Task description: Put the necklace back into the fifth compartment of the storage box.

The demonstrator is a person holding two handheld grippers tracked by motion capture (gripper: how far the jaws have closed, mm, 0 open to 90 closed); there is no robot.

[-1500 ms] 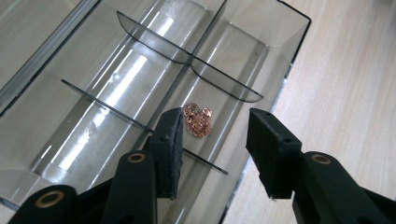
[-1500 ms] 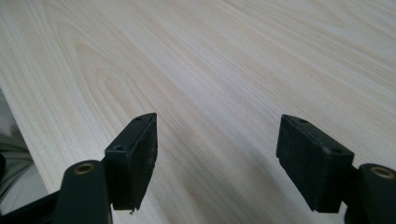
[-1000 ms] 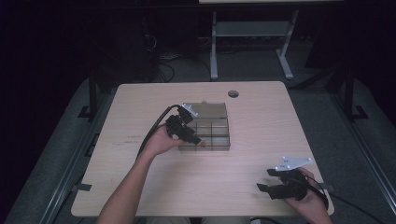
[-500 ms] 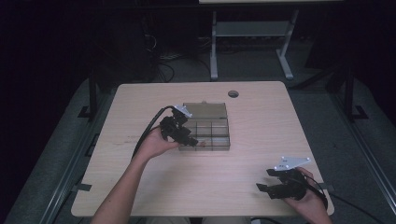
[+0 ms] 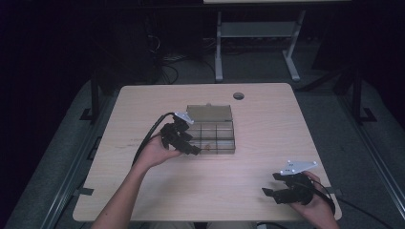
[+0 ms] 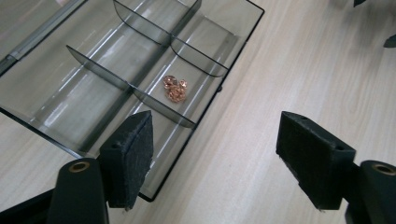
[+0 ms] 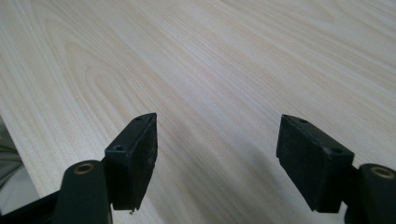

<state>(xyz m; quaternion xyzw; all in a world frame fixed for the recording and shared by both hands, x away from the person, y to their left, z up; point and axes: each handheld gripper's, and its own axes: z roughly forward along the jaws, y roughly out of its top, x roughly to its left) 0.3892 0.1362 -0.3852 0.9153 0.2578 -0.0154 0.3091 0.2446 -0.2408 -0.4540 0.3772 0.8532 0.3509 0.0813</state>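
Smoky organizer box lengthwise across table; both tongs wide open, empty.

High view overhead, facing forward-down; gripper views close, sharing table.

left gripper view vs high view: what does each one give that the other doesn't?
Left gripper view alone: small copper-coloured pieces heaped in one compartment, and the curved dividers up close. High view alone: the whole table, its round hole, the box's open lid, the right tongs low near the table's front edge. Both: the clear compartment box and the open left tongs at its near edge.
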